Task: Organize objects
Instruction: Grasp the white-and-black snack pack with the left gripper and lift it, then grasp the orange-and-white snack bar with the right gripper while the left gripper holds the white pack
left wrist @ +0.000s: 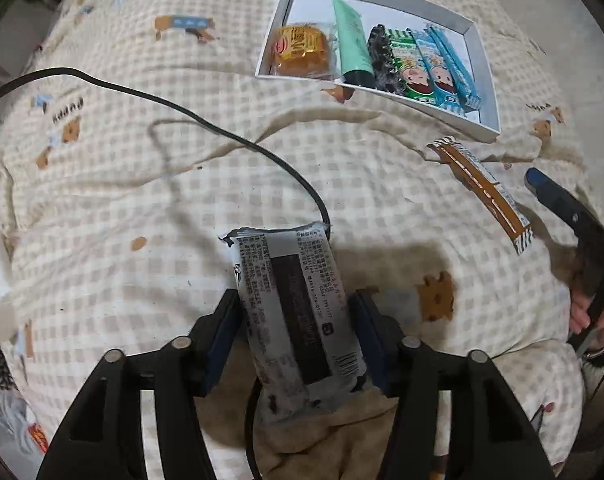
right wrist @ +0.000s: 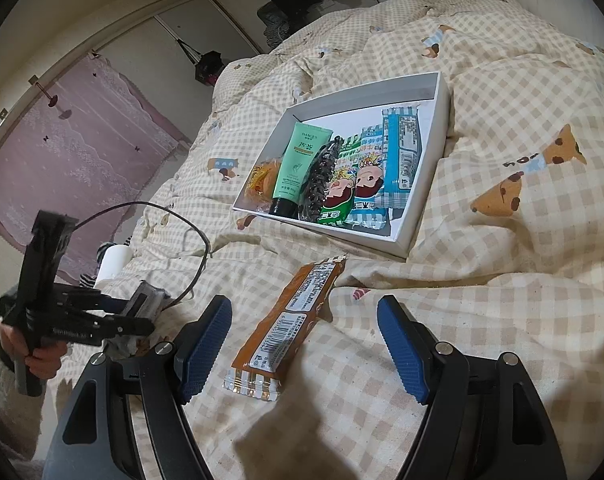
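- Left gripper [left wrist: 296, 320] held a grey-and-black foil snack packet with small printed text [left wrist: 292, 304]; blue pads pressed its long sides near mid-length, packet running toward 12 o'clock in the left wrist view, lifted clear of the beige checked quilt with bear prints [left wrist: 142, 208].
- Handling, judged: packet light, crinkly, soft-walled, likely crushable inside; foil slippery, so a grip across the narrow width at the middle suited it, gentle squeeze.
- White shallow cardboard box [left wrist: 483, 68] lay at 1 o'clock, well apart from the held packet; inside, side by side: orange wrapped cake [left wrist: 302, 50], mint-green cosmetic tube [left wrist: 351, 46], black hair claw clip [left wrist: 383, 60], green and blue cartoon snack packets [left wrist: 429, 72].
- Free room in the box showed at its right end, beside the blue packets.
- Black cable [left wrist: 222, 132] trailed across the quilt at 11 o'clock.
- Right gripper [right wrist: 302, 344] stood wide, nothing pressed; brown-orange long wrapped bar [right wrist: 286, 320] lay flat on the quilt between the pads, slanted toward 1 o'clock, touching neither.
- Bar judged light, fairly stiff, glossy; mid-length pinch best.
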Available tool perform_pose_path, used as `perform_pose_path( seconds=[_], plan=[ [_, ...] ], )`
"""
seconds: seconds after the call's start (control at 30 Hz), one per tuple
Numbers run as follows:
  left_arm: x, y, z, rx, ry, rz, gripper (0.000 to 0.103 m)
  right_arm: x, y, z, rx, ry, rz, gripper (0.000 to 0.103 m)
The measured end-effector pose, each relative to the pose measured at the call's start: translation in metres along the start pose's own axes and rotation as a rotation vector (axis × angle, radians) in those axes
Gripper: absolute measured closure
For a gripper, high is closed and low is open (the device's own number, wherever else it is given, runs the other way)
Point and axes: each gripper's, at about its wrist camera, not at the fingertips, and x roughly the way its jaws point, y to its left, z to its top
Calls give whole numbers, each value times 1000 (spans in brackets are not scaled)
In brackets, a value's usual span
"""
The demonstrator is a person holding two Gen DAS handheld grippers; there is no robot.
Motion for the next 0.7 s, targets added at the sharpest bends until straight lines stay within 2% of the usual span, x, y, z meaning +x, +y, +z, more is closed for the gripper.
perform_pose_path(
  seconds=[0.17,0.3,0.33,0.37,0.57,0.7],
  plan=[
    [1,-14,7,18,-13,19,30,0,0,0,0,0,1,27],
    [18,-16,11,-1,46,160,28,-1,0,0,0,-1,2,27],
    [17,-15,10,-17,38,153,30,-1,0,0,0,-2,2,27],
    [13,-14,9,-25,27,138,47,-1,0,0,1,-1,2,27],
    [-24,-9,-8,6,-118,116,50,-1,-1,0,1,0,1,27],
    [-47,-11,-10,15,-237,-6,50,-1,-1,0,2,3,-2,27]
  ],
)
